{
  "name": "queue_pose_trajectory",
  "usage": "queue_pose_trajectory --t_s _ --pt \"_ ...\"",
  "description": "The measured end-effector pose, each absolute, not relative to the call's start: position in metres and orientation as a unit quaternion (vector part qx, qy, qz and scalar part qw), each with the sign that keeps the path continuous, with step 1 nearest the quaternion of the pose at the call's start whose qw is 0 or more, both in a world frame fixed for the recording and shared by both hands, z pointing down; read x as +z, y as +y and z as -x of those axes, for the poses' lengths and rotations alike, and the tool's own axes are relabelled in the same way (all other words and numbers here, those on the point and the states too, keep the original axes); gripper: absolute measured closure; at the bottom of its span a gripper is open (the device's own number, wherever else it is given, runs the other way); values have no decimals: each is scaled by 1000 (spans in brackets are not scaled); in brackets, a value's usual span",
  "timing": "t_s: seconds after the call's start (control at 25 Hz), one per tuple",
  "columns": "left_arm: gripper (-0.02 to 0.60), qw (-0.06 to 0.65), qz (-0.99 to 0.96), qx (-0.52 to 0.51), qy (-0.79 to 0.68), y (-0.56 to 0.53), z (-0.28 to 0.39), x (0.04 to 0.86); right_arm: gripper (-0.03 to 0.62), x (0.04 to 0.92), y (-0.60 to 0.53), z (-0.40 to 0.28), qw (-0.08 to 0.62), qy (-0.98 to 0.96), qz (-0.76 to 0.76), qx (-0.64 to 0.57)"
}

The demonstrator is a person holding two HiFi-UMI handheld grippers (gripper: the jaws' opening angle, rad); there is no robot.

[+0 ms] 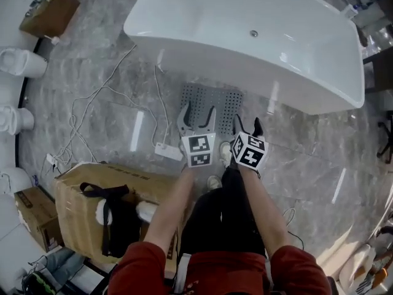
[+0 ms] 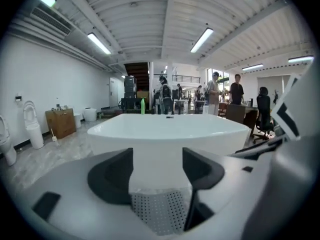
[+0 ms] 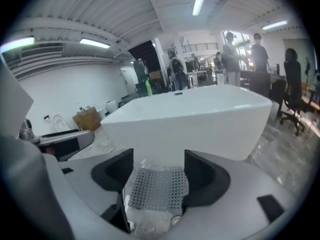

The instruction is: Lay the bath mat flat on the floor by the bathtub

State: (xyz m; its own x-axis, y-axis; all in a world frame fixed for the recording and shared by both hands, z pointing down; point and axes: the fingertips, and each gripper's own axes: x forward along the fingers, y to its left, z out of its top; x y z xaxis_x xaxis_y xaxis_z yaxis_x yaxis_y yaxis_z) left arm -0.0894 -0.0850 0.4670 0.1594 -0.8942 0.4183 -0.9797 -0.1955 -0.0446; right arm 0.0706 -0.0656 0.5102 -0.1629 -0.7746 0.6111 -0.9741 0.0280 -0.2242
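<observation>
At left stands a cardboard box point(image 1: 80, 189). Centre: the grey perforated bath mat point(image 1: 212, 100) lies flat on the floor point(image 1: 110, 103), its far edge just beside the bathtub point(image 1: 245, 42) and its longer visible side parallel to the tub wall. We see the left gripper point(image 1: 198, 117) with fingers point(image 2: 112, 176) wide apart and empty. The right gripper point(image 1: 247, 128) fingers point(image 3: 202, 176) are likewise spread, gripping nothing, over the mat's near edge. Both forearms reach forward and down, side by side.

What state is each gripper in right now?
Left gripper: open, holding nothing.
Right gripper: open, holding nothing.
The bath mat lies on the floor by the bathtub.
</observation>
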Motion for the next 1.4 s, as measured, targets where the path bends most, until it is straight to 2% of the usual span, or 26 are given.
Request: queue_pose_trajectory --t_s 0.36,0.68,0.92,1.16,1.4 --pt "279 46 -802 133 -581 -43 31 301 284 328 -17 -120 110 -717 -659 200" --pt "279 31 -825 82 -559 -16 -16 191 284 199 13 -184 71 -707 -693 122" --pt "279 8 -838 73 -541 -9 -54 145 284 148 20 -230 46 -700 -706 96" --pt "279 0 -844 49 -535 2 -122 112 284 134 27 -291 40 -704 -705 75" --pt "279 -17 -849 38 -527 15 -160 92 284 99 43 -321 39 -711 -702 17"
